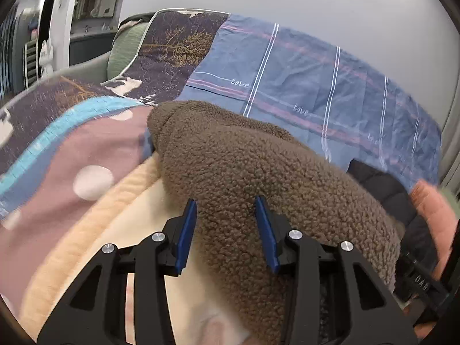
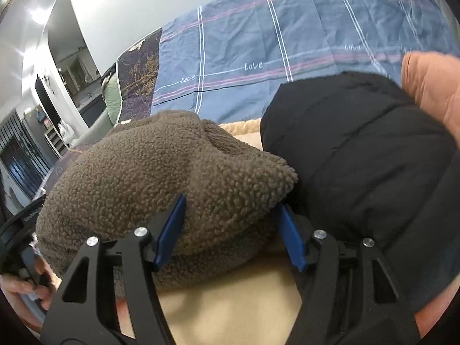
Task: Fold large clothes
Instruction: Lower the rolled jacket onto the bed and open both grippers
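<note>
— Writing anywhere?
— "love", in white script, repeated along the stripes of the blue checked sheet (image 1: 302, 66) on the bed.
— And the left hand-held gripper (image 1: 227, 230)?
— Partly open; the brown fleece garment (image 1: 230, 158) lies between its blue pads, which don't clearly pinch it.
— Right hand-held gripper (image 2: 233, 230)?
— Wider, straddling the fleece's edge beside a black padded jacket (image 2: 359, 149), on a cream blanket (image 2: 235, 302).
</note>
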`<state>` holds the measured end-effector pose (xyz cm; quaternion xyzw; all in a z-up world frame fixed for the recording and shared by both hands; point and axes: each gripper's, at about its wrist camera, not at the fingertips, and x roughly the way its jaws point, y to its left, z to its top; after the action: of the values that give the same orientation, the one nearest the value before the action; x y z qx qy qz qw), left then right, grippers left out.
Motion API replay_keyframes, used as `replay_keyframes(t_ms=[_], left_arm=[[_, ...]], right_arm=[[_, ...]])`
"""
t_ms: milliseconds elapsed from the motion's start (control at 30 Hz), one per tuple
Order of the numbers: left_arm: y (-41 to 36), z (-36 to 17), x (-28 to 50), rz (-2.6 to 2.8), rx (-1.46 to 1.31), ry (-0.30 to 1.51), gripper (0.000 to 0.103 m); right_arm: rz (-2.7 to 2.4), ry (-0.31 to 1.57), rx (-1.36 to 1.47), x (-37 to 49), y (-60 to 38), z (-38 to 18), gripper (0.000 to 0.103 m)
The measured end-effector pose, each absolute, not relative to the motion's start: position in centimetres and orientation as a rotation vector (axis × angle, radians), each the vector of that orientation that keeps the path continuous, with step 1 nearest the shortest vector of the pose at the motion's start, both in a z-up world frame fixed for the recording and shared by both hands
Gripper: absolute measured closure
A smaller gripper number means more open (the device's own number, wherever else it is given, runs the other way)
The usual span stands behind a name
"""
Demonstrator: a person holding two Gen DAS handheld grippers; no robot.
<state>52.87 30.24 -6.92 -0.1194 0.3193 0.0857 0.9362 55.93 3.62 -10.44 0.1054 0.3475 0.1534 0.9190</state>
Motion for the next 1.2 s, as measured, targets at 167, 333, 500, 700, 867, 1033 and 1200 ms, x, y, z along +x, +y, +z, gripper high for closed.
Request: replay_keyframes(t_ms=[167, 333, 500, 700, 867, 1033, 1200], left_arm=[[29.3, -6.5, 51.3, 0.194, -0.128, 0.671, 0.059], [29.7, -7.2, 50.0, 0.213, -0.166, 0.645, 0.051], [29.4, -8.0, 47.7, 0.278, -0.11, 0.62, 0.037], [25.7, -7.1, 42.5, 0.229, 0.013, 0.576, 0.024], [23.0, -4.1, 36.6, 0.13, -0.046, 0.547, 0.008], [19.2, -1.4, 29.9, 0.064, -0.047, 0.494, 0.001], [16.0, 1.0, 23.3, 0.053, -0.02, 0.417, 0.001]], right_arm=[[0.267, 0.674, 0.143, 54.8, 4.4, -10.4, 0.038], [0.256, 0.675, 0.144, 53.8, 3.6, -10.5, 0.038], [0.346, 0.664, 0.02, 48.7, 4.3, -9.3, 0.032], [0.441, 0.7, -0.061, 41.9, 3.0, -7.6, 0.033], [0.432, 0.685, -0.063, 35.6, -0.7, -5.1, 0.025], [0.341, 0.589, -0.127, 29.3, -3.2, -2.3, 0.014], [0.256, 0.509, -0.114, 23.4, -6.1, 0.7, 0.007]])
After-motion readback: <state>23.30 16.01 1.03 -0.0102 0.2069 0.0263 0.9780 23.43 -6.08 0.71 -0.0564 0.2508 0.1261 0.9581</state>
